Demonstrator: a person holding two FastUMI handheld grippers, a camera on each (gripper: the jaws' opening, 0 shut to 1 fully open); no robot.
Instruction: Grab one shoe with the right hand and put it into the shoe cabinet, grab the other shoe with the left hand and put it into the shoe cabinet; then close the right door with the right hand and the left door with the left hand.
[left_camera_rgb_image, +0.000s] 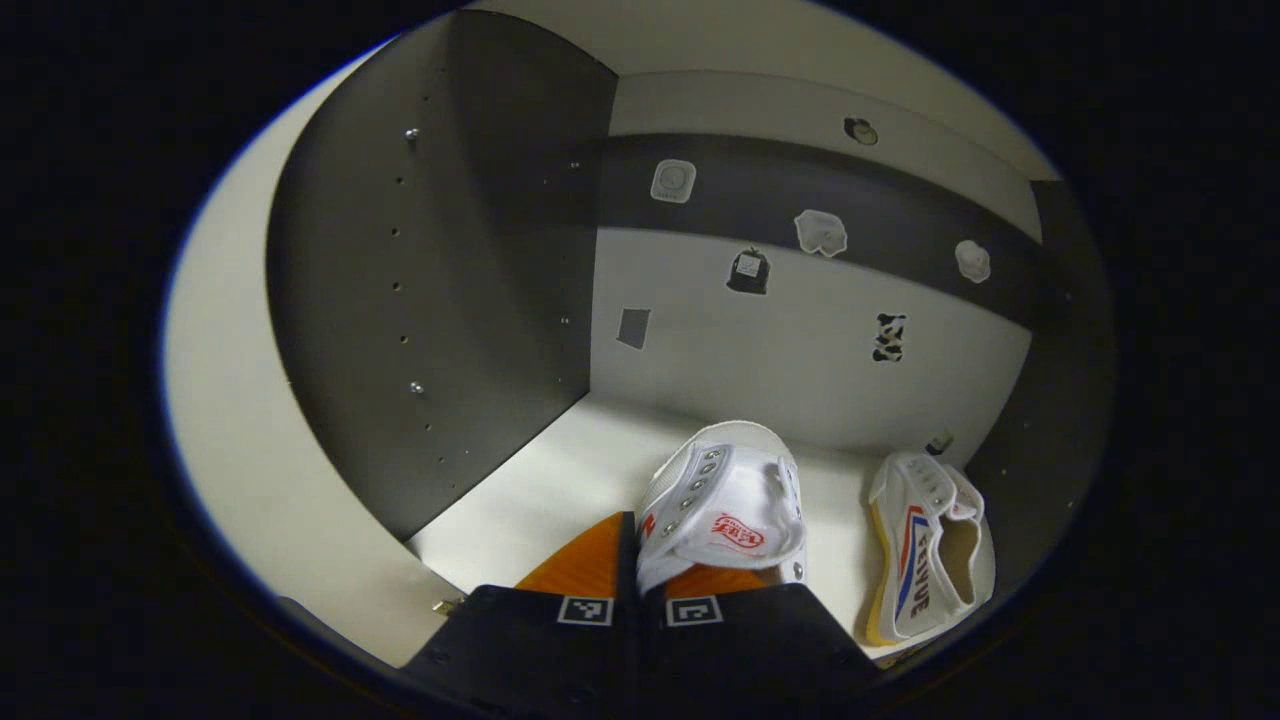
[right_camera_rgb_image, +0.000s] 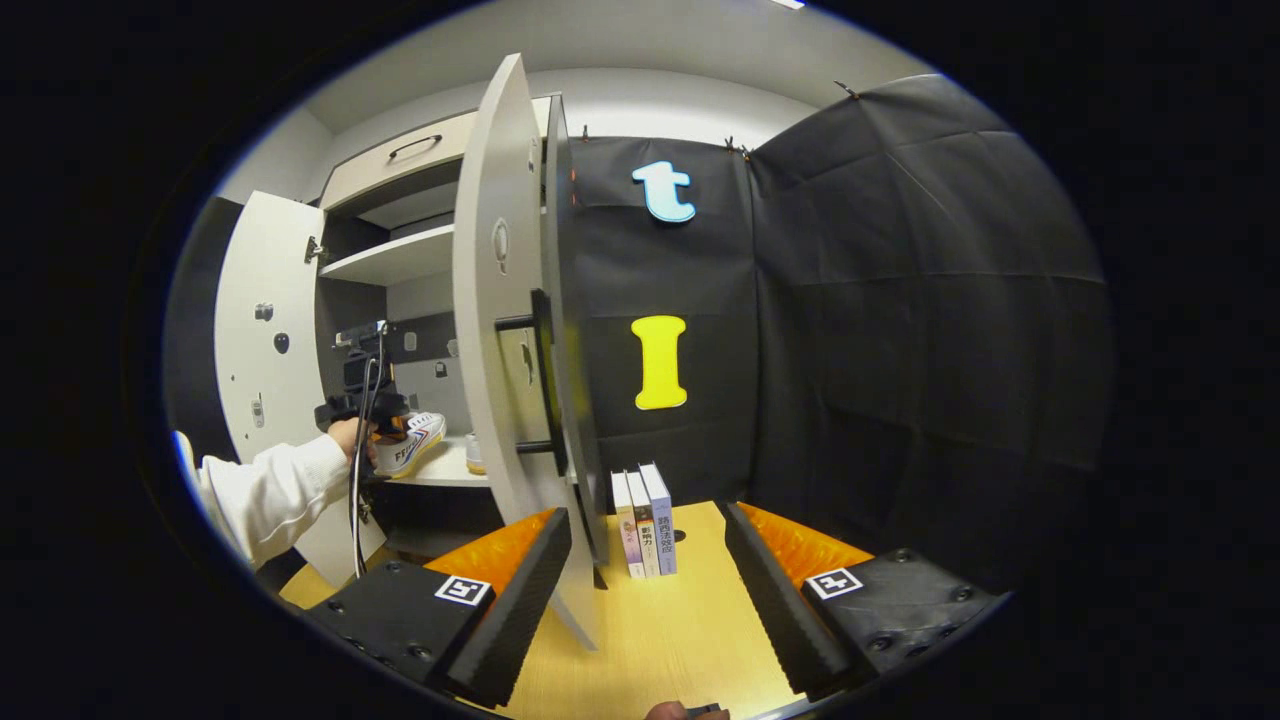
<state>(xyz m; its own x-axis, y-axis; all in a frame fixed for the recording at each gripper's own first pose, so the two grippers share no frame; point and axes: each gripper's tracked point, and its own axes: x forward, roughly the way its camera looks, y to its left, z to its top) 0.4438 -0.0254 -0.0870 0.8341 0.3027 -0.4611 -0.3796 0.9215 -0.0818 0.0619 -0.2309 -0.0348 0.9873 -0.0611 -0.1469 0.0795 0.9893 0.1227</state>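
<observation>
Inside the shoe cabinet (left_camera_rgb_image: 440, 300), the left claw (left_camera_rgb_image: 640, 585) is clamped on the second shoe (left_camera_rgb_image: 725, 505), which should be set flat at nine o'clock of the first shoe (left_camera_rgb_image: 930, 545); the right claw (right_camera_rgb_image: 648, 585) waits apart near the right door (right_camera_rgb_image: 500, 330).

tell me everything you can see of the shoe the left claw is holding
The held shoe is a white canvas sneaker with metal eyelets, a red logo on its tongue and a white rubber toe cap. The left claw is shut on its heel end, toe pointing into the cabinet, above the pale shelf. The other shoe lies apart to its right. In the right gripper view it shows red and blue side stripes.
</observation>
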